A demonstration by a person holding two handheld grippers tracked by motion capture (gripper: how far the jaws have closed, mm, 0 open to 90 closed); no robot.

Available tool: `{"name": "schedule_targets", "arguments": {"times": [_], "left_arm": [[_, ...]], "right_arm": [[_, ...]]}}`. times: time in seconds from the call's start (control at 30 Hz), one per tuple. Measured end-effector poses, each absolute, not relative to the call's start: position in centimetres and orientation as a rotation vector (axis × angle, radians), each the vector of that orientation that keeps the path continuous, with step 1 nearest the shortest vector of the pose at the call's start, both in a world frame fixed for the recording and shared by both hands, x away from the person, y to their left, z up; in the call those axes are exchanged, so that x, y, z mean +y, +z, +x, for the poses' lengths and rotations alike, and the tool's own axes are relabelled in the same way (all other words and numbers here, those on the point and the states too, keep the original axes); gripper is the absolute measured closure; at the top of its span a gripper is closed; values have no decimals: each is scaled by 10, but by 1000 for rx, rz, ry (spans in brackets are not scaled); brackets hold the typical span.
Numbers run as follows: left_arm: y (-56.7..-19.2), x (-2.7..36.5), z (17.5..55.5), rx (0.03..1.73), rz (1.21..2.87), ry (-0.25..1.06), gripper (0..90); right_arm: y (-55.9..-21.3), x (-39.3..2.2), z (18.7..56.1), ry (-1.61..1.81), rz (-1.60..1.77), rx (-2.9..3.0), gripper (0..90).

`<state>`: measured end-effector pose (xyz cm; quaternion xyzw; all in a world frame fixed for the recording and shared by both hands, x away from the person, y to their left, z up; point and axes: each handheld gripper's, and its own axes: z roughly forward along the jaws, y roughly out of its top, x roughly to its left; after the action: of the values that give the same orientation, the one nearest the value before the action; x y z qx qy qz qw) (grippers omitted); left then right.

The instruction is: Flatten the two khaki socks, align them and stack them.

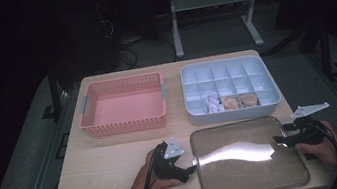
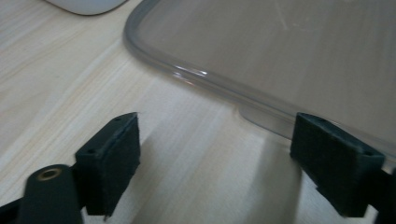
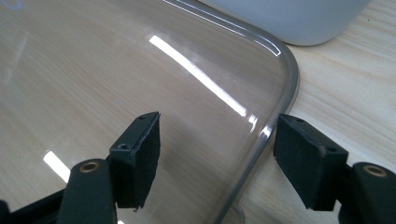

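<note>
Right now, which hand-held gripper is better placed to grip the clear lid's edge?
Right. The right hand-held gripper already straddles the clear lid rim, jaws open. The left hand-held gripper sits just short of the rim.

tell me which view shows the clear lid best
The high view: the whole clear lid lies flat on the table, a gripper at each side. The left gripper view gives just one rim and corner, the right gripper view another rounded corner between its open jaws.

Left gripper (image 1: 191,168) jaws open; right gripper (image 1: 278,139) jaws open, low
</note>
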<state>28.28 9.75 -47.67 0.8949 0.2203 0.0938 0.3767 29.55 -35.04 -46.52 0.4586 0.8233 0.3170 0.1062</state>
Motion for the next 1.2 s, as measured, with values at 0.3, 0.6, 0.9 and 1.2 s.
{"name": "schedule_targets", "arguments": {"times": [0.3, 0.6, 0.9, 1.2], "left_arm": [[-478, 92, 270, 477, 2297, 197, 125], [-477, 111, 279, 570, 2294, 235, 121], [-472, 152, 285, 702, 2308, 280, 123], [-469, 186, 283, 775, 2318, 293, 124]], "right_arm": [[-466, -349, 295, 950, 1350, 2424, 312], [-465, -338, 296, 948, 1328, 2460, 309], [-466, -294, 294, 957, 1222, 2460, 277], [-461, -253, 295, 891, 1113, 2503, 277]]}}
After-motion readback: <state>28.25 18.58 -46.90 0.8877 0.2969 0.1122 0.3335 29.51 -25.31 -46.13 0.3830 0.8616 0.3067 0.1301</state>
